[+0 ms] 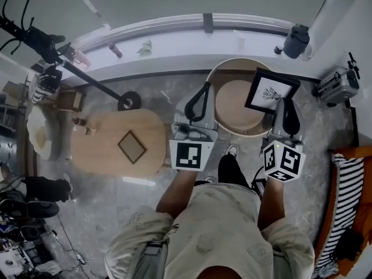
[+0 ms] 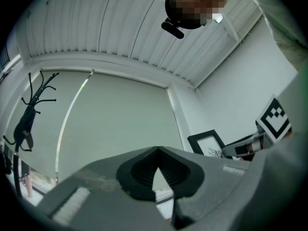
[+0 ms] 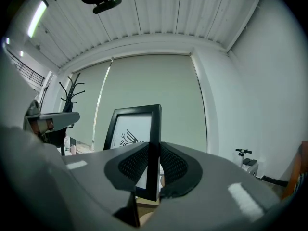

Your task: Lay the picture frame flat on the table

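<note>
Picture frame (image 3: 129,126) clamped by one edge
Right gripper (image 3: 153,150) pinches it between its jaws. Left gripper (image 2: 158,150) is closed and empty. The print's small lettering looks illegible.

Beside frame (image 1: 271,90), table (image 1: 232,106) free (left gripper (image 1: 203,92) close).

left claw (image 2: 156,151): tips together, empty | right claw (image 3: 153,150): clamped on picture frame (image 3: 131,129)
</note>
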The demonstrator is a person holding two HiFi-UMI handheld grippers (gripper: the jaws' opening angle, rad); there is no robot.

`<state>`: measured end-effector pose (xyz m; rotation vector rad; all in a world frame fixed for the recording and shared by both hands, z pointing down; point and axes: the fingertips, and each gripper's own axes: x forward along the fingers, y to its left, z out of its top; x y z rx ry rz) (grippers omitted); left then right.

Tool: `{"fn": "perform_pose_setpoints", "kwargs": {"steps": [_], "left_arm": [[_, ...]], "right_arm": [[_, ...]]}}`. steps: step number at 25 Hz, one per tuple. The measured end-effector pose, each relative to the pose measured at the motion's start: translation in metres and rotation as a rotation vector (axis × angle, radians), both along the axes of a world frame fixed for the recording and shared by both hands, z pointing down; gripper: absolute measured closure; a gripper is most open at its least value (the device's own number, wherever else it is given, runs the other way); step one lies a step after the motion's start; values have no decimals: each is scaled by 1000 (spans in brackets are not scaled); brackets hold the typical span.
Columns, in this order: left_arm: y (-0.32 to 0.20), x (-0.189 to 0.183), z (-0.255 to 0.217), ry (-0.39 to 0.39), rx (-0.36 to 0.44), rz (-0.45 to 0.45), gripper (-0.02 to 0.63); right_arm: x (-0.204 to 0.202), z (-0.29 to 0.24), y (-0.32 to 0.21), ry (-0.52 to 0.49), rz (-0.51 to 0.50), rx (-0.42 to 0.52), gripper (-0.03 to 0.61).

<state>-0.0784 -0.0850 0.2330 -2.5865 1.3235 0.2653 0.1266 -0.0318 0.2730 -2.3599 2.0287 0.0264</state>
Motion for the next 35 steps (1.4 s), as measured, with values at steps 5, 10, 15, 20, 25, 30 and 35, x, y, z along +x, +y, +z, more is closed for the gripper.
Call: {"fn": "perform_pose_setpoints", "kwargs": {"steps": [5,10,15,20,25,30,35], "left_arm": [[-42,32,3,-9,-6,11,611],[-79,64,14,-23,-21,24,612],[-106,101,19,-30,-25,30,611],[-128,137,23,-57,-31,38,611],[-146,165,25,-74,-21,26,611],[-161,177,24,-82,-15,3,611],[-177,177,32,-92,-37,-13,612]], "right_arm": [[31,3,-43,-9,4,-19,508],[60,21,-78,-33,9,-52,508],[94,35,-104,-70,11,-75,508],[128,46,-127,-108,20,-78,508],[158,56,-145,-135,16,-82,508],[177,62,-160,-151,15,-87,508],[180,73,-173,-165,9,-112,508]]}}
